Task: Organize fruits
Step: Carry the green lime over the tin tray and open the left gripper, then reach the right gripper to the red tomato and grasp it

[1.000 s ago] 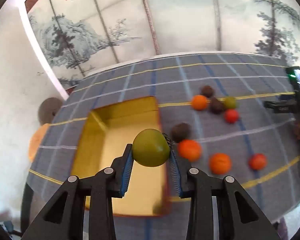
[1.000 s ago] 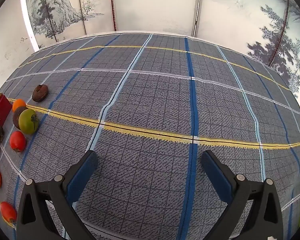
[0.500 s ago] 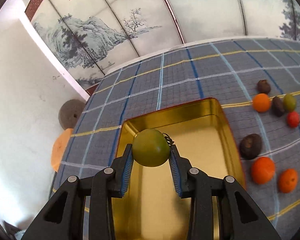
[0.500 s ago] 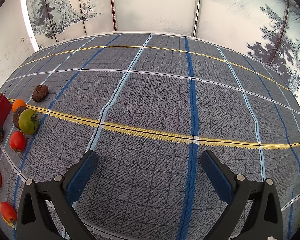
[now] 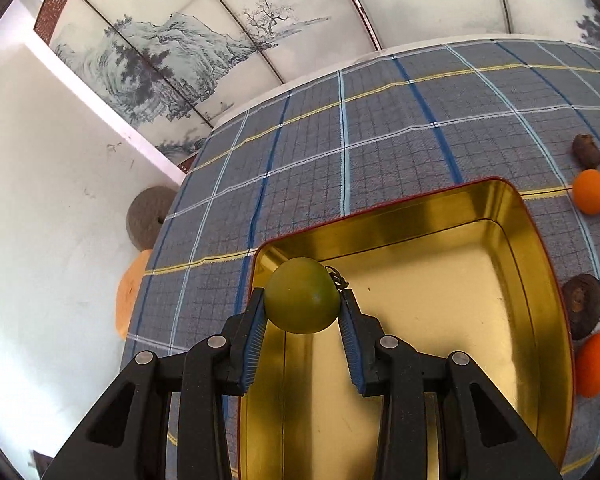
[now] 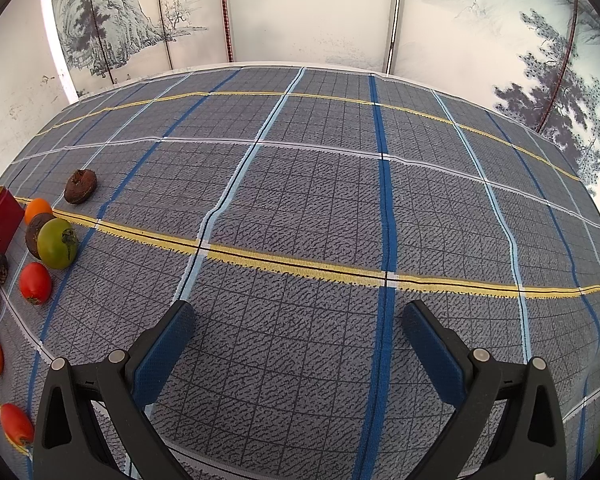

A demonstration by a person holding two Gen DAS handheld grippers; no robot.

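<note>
The left gripper (image 5: pixel 302 312) has its blue-padded fingers (image 5: pixel 256 328) closed on a round, smooth green fruit (image 5: pixel 302 295), pinching it at both sides with the curled dry stem poking out to the right. The fruit hangs directly over the near left corner of the shallow gold metal tin with a red rim (image 5: pixel 540 320), whose bare floor lies below and stretches away ahead and to the right. So the drop point is under the gripper, inside the walls; I judge that lowering and letting go would land the fruit in the tin.

The right gripper (image 6: pixel 298 344) hovers wide open and empty above the grey plaid cloth on the counter (image 6: pixel 340 200). The loose fruits, among them a second green fruit with a dark calyx (image 6: pixel 56 243), lie well off to its left beside the tin's red side (image 6: pixel 0 224), so the left hand is nearer the tin.
</note>
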